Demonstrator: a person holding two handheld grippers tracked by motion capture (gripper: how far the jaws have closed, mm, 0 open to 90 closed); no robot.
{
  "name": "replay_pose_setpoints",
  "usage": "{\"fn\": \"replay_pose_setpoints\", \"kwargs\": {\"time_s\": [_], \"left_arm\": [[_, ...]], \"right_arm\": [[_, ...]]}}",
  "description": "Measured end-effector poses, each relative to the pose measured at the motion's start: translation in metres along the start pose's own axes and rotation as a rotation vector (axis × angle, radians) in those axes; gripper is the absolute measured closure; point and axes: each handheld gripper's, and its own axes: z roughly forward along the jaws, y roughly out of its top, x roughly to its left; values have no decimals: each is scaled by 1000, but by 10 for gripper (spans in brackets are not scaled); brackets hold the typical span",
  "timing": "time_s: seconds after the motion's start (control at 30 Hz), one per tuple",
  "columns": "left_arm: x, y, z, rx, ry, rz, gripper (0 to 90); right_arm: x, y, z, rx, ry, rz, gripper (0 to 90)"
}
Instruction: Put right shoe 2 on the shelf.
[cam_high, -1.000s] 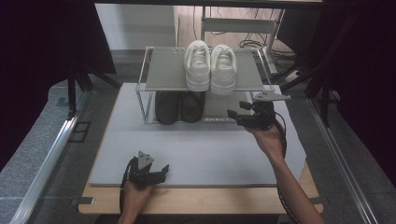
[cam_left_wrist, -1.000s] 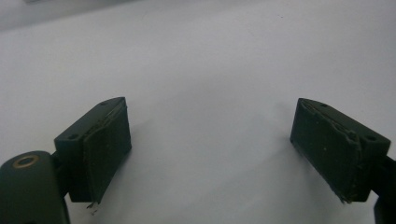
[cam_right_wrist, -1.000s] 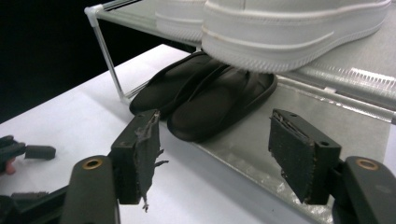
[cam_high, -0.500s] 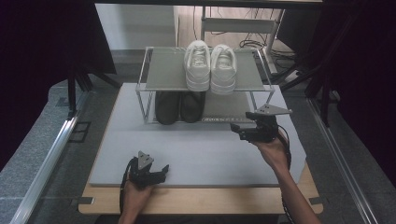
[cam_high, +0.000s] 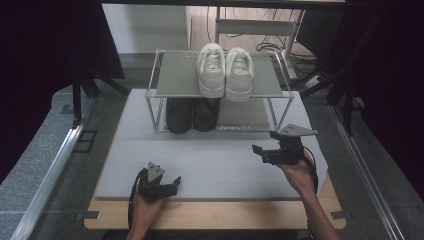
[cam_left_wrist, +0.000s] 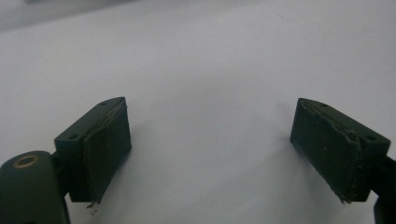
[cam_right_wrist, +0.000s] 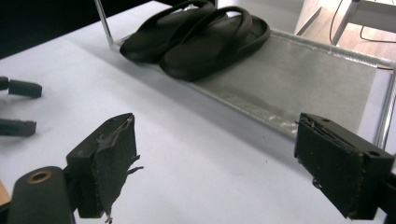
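Slippers, a black pair, lie side by side on the lower shelf of the wire rack at the far middle of the tabletop, under white sneakers. They look light, soft and rubbery, likely to flex, so the strap or the sole edge seems the best hold. The right gripper, near right of the rack, has just been opening its fingers, nothing between them. The left gripper rests near left, fingers spread and empty.
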Motion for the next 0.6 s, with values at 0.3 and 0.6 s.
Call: {"fn": "replay_pose_setpoints", "kwargs": {"time_s": [0.3, 0.6], "left_arm": [[0, 0, 0, -1, 0, -2, 122], [-1, 0, 0, -3, 0, -7, 122]], "right_arm": [[-1, -20, -5, 25, -20, 10, 40], [-4, -39, -8, 59, -51, 13, 0]]}}
